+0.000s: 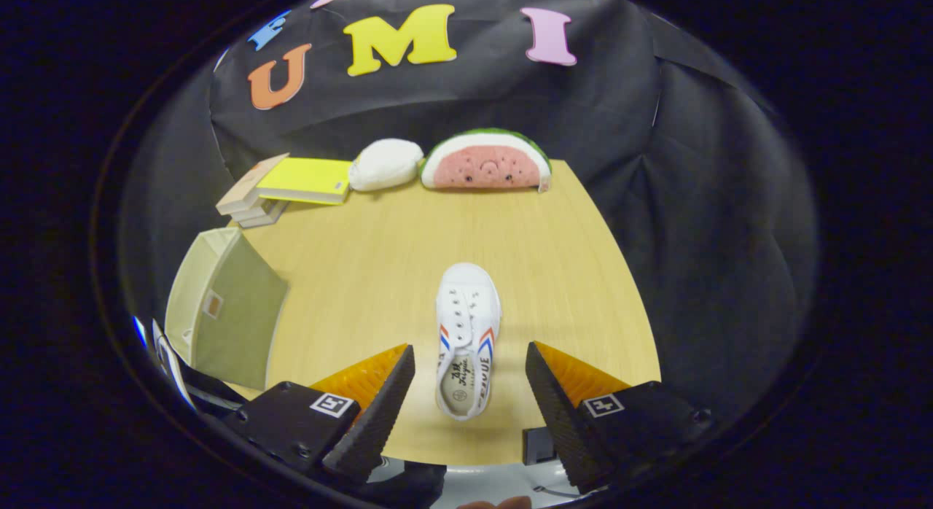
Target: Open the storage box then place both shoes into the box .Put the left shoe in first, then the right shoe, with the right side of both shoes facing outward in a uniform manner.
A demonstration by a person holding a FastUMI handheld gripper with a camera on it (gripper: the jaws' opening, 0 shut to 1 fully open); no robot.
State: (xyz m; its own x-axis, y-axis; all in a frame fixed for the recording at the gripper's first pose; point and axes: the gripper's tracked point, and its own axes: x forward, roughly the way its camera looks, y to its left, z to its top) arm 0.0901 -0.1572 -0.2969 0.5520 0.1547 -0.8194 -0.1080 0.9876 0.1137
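A white canvas shoe (466, 334) with red and blue side stripes lies on the wooden table (408, 232), toe pointing away from me. Its heel sits between my two fingers, which stand wide apart without touching it. My gripper (470, 374) is open. A pale green fabric storage box (229, 316) stands at the table's left side, beyond and left of my left finger (379, 407); its beige inside wall shows at the far end. Something white with blue trim (164, 352) shows beside the box's near end; I cannot tell what it is.
At the table's far edge lie a stack of books with a yellow cover (291, 184), a white plush (385, 163) and a watermelon-slice plush (487, 162). Black cloth walls the booth behind and to the right.
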